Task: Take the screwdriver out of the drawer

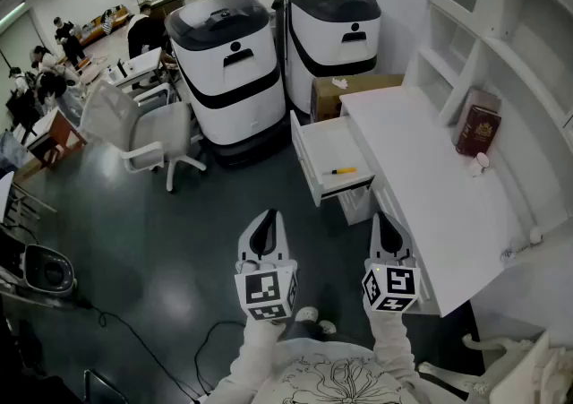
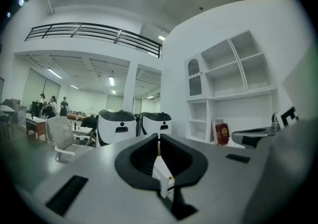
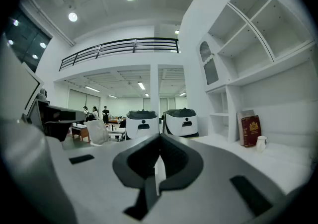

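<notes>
I held my left gripper and right gripper shut and empty, short of the desk edge, where the open drawer bared the screwdriver.

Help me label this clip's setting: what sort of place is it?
Likely an open-plan office or lab: a white desk with an open drawer, two big white-and-black machines, a swivel chair, and people in the background.

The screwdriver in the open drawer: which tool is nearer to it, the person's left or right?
Right. In the head view the right tool sits just below the screwdriver and its drawer; the left tool is farther off to the left, over the floor.
</notes>
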